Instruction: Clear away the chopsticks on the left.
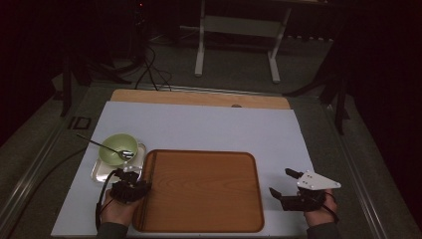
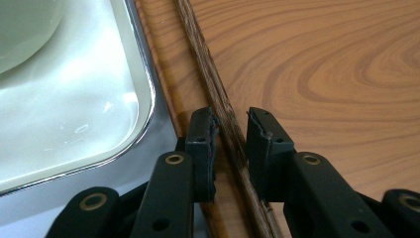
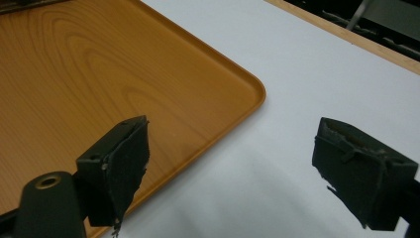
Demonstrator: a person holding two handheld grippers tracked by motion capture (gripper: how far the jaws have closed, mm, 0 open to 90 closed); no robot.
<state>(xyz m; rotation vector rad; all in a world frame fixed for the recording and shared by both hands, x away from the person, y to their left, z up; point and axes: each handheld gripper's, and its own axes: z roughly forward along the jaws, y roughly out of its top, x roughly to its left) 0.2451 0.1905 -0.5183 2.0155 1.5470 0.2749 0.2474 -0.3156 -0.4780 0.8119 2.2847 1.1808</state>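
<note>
We are working in a dim room at a table under a smooth white sheet (image 1: 209, 127), our left gripper (image 2: 232, 144) straddling the dark raised rim of the wooden tray (image 1: 204, 191) with slack jaws, while our right gripper (image 3: 247, 173) is gaping wide beside its rounded corner.

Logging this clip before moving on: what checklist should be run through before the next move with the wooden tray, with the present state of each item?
1. Left gripper astride the wooden tray rim: ok, one jaw each side.
2. Left pads pressing on the rim: not ok, a gap shows on both sides.
3. Right gripper ready at the tray's right edge: not ok, open and beside the tray, above the white mat.
4. Metal tray apart from the wooden tray: cannot tell; they lie very close.
5. Green bowl and spoon steady on the metal tray: ok.
</note>
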